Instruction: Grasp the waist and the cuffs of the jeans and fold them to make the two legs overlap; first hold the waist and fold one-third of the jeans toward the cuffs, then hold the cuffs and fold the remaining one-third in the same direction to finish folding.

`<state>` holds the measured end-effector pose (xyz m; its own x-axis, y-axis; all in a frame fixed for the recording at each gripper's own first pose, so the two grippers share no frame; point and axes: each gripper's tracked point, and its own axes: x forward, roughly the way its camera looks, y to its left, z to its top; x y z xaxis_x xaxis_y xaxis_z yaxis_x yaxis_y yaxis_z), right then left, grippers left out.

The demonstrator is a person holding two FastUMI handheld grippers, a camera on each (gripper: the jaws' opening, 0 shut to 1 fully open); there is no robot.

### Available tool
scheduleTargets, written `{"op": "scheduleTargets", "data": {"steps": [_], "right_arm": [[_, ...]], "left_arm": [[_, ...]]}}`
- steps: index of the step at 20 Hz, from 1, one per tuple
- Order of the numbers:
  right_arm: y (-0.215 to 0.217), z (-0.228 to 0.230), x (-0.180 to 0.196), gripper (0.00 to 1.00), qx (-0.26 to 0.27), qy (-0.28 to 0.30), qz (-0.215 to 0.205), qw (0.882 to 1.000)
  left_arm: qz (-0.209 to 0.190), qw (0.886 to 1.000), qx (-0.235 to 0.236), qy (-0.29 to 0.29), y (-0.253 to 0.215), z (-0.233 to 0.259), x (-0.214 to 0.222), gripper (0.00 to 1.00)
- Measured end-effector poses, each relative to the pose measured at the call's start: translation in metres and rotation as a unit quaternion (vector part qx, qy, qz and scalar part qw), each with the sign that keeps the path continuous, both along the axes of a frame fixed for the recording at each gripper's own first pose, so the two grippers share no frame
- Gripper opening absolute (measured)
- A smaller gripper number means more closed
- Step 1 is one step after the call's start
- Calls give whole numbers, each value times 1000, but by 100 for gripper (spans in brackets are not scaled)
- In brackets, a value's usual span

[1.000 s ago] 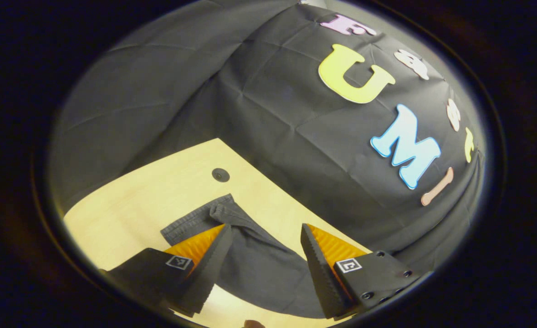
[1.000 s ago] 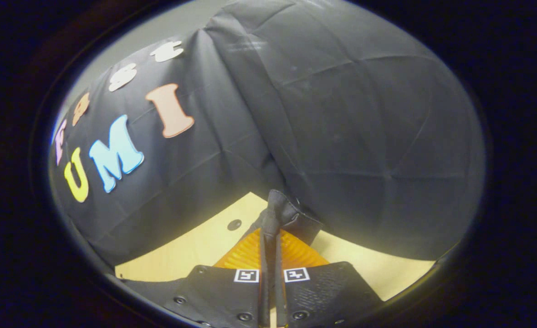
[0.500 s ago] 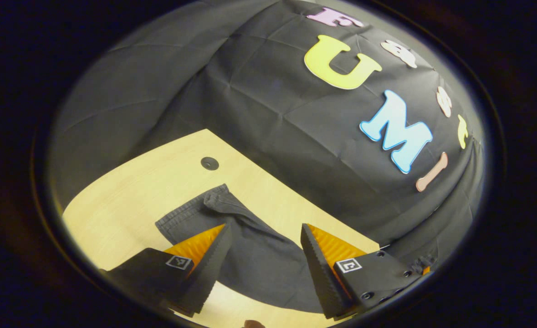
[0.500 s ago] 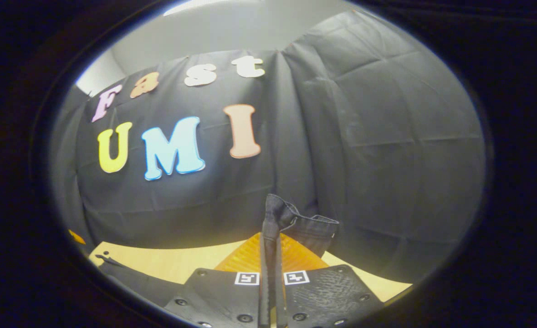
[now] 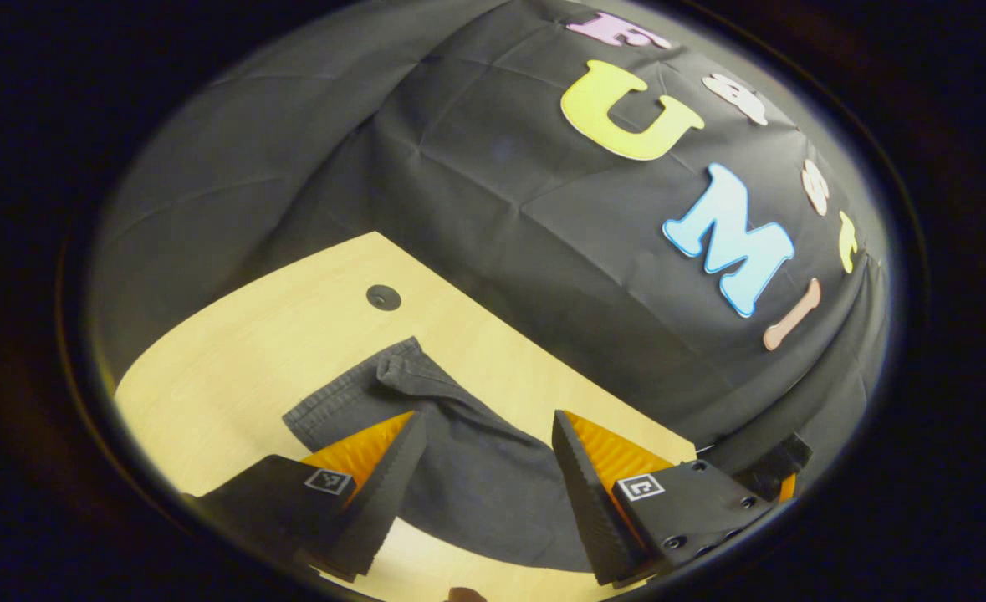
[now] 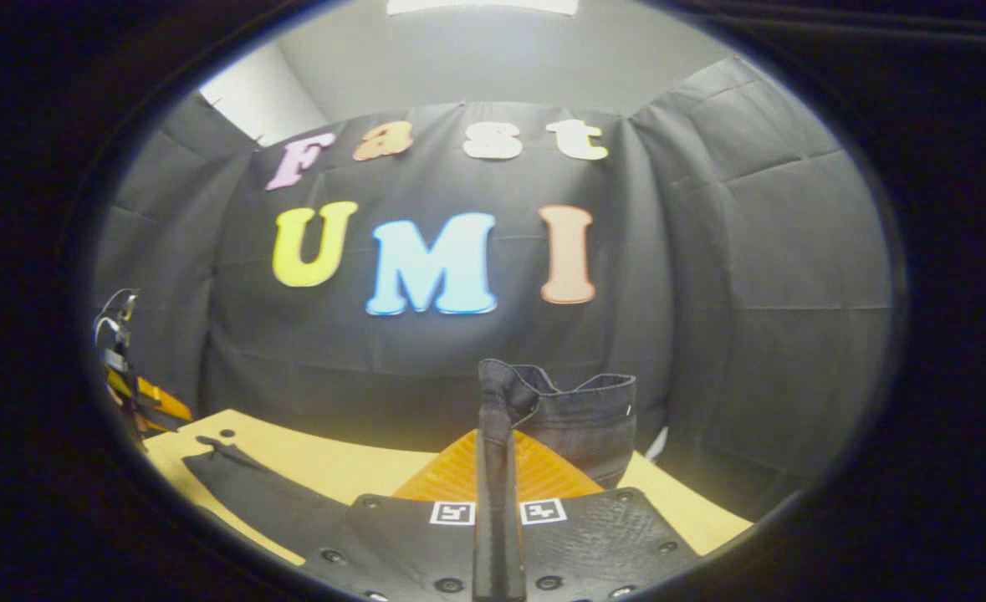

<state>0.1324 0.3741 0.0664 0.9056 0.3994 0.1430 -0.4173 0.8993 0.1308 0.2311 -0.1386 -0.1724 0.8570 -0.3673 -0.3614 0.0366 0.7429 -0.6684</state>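
Dark jeans lie mostly flat on wood surface. Right gripper clamped on lifted hem, raised above surface. Left gripper gapes wide over cloth, gripping nothing. Leg-overlap fold apparently underway; both thirds folds remain.

no readable text, square markers on claw

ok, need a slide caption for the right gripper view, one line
Right tongs shut on a raised end of the dark jeans, above the wooden table.
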Motion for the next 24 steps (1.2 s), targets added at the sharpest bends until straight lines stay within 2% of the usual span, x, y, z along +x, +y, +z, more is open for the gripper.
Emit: {"op": "scheduleTargets", "data": {"steps": [2,4,5,6,7,8,9,10,11,12,16,19,21,22,24], "right_arm": [[43,-11,-14,4,-8,-3,56,998],[85,-33,-27,0,-27,-1,107,994],[105,-45,-32,4,-38,-1,129,991],[123,-58,-37,0,-53,2,150,987],[140,-73,-43,4,-69,3,170,983],[155,-88,-46,0,-82,7,188,979],[167,-104,-51,4,-91,17,205,974],[177,-121,-54,9,-101,30,219,970],[184,-136,-57,1,-112,42,230,966],[189,-150,-60,5,-126,52,239,961],[200,-186,-72,10,-177,56,272,944],[204,-201,-88,17,-186,66,305,932],[194,-195,-91,46,-190,78,299,932],[188,-184,-95,51,-186,70,297,934],[172,-155,-92,74,-183,35,275,943]], "left_arm": [[1,1000,0,-1,2,-1,2,99],[9,1000,1,-8,7,-1,2,99],[14,1000,0,-11,9,2,2,99],[19,1000,-1,-14,12,4,0,99],[22,1000,1,-16,12,4,-3,99],[24,1000,5,-16,13,2,-7,99],[25,999,10,-18,12,0,-9,99],[27,999,14,-19,13,-1,-12,99],[30,999,16,-19,13,-5,-13,99],[32,999,16,-16,14,-10,-17,99],[39,999,10,5,13,-37,-32,99],[43,999,-4,29,10,-58,-39,99],[50,997,-35,53,11,-71,-39,99],[54,995,-56,65,12,-75,-38,99],[66,990,-91,85,16,-86,-38,100]]}}
